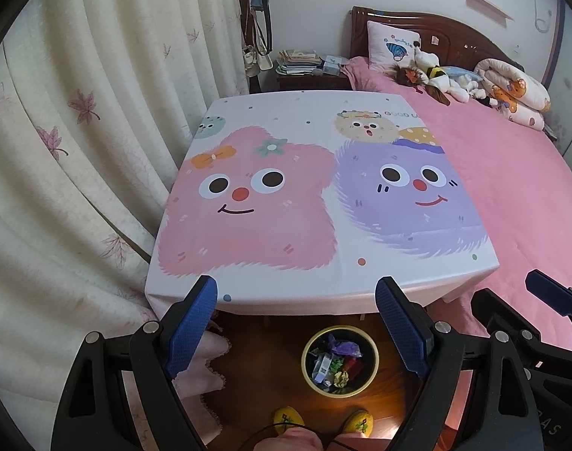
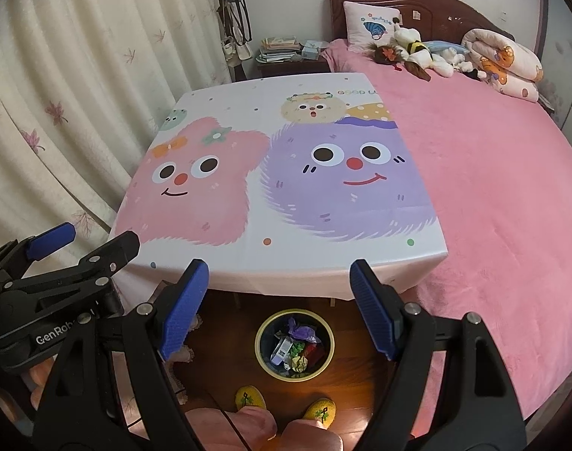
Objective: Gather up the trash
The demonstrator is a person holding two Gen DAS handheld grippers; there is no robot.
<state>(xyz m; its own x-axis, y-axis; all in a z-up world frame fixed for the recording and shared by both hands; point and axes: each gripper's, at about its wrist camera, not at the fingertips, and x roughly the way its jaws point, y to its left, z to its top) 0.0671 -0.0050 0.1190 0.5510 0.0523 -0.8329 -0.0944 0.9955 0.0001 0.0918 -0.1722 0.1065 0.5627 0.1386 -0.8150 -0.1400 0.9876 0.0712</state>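
Both grippers hang side by side above the near edge of the counter [image 1: 286,173], tilted downward, and neither one grips anything. The left gripper [image 1: 297,293] has its two blue-padded fingers [image 1: 190,329] spread wide apart; between them only the counter's front edge and the floor below show, and the pads touch nothing. The right gripper [image 2: 278,274] stands the same way, its blue fingers [image 2: 182,308] wide open and empty. In the left wrist view the right gripper appears at the right border; in the right wrist view the left gripper appears at the left border, just beside its neighbour.

The counter is covered with a cloth printed with a pink fuzzy face and a purple fuzzy face, and its top is bare of loose items. The trash [image 1: 336,364] lies in a round bin [image 1: 374,349] with a yellow rim, standing on the wooden floor just in front of the counter's near edge and below the open fingers. Inside it are crumpled purple, green and yellow wrappers, a small white box and something red.

Two yellow slippers [image 2: 250,396] stand on the floor close to the bin. A pink bed [image 2: 492,188] adjoins the counter's right side.
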